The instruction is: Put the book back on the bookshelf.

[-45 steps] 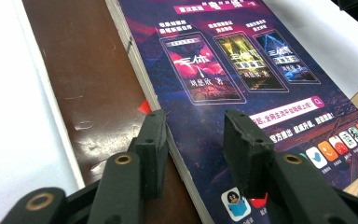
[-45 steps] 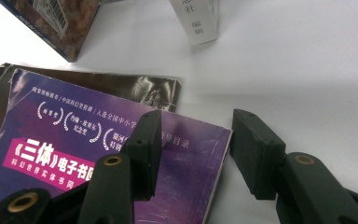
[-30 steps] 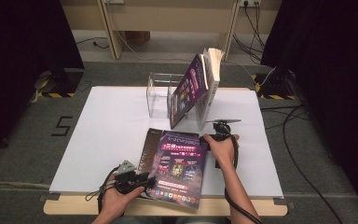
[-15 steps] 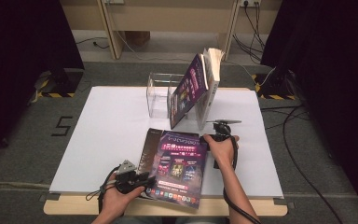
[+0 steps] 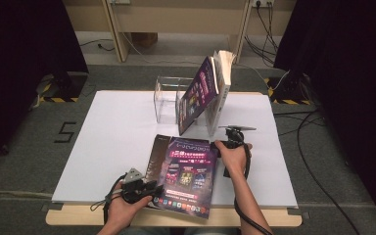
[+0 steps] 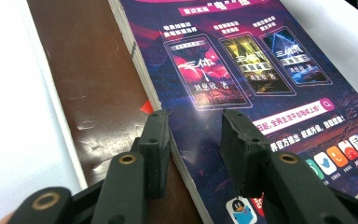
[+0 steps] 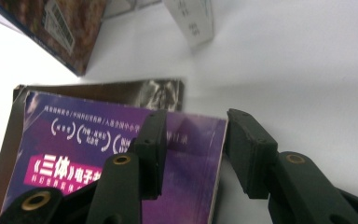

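Observation:
A purple-covered book (image 5: pixel 186 171) lies flat at the table's front centre, its brown cover flap (image 5: pixel 154 156) spread out to the left. My left gripper (image 5: pixel 152 188) is at the book's near left corner. In the left gripper view it (image 6: pixel 193 126) straddles the page edge, one jaw over the brown flap (image 6: pixel 88 79), the other over the purple cover (image 6: pixel 242 70). My right gripper (image 5: pixel 221 143) is at the far right corner. There it (image 7: pixel 196 123) straddles the book's right edge (image 7: pixel 98 154). Both pairs of jaws have just been closing, and neither presses on the book.
At the back stands a clear acrylic holder (image 5: pixel 169 100). A second purple book (image 5: pixel 200 93) and a white book (image 5: pixel 220 88) lean against it. The white table top (image 5: pixel 112 132) stretches bare to the left. Cables trail on the floor at the right.

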Motion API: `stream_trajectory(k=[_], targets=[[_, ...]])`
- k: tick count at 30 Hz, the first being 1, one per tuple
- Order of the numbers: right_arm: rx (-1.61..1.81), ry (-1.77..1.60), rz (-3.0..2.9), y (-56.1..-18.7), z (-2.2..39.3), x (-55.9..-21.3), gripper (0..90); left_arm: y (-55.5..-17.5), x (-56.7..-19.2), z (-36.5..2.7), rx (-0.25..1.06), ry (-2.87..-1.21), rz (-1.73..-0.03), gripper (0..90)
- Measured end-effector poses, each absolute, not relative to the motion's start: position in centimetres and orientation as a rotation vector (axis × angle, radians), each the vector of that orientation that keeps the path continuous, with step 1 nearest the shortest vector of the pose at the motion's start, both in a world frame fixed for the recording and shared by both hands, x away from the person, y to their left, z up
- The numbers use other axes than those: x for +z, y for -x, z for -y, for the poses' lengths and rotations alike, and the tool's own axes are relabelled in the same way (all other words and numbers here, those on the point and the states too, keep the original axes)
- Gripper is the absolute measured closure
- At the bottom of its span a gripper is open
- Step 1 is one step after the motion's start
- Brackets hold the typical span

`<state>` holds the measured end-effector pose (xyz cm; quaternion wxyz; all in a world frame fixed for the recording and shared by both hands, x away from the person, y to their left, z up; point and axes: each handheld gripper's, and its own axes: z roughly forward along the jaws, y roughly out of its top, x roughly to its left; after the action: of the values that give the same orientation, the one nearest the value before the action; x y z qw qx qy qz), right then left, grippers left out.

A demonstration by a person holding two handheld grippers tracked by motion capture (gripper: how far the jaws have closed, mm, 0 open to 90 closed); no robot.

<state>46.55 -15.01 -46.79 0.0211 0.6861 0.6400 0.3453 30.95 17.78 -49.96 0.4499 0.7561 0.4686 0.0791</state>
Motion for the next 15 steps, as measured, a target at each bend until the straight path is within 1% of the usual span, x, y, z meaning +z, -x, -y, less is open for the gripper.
stream_trajectory(k=[5,11,15], targets=[[1.076,-2.194,-1.986,-46.33,15.05,-46.88,59.1,-30.97,-49.96,-17.79,0.196,-1.872,-1.157,62.3],[1.088,-2.173,-2.03,-46.1,14.97,-47.08,59.1,-30.94,-49.97,-17.77,0.201,-1.871,-1.156,62.4],[1.076,-2.167,-2.042,-46.14,15.01,-47.21,60.8,-30.96,-49.96,-17.77,0.198,-1.871,-1.156,62.4]])
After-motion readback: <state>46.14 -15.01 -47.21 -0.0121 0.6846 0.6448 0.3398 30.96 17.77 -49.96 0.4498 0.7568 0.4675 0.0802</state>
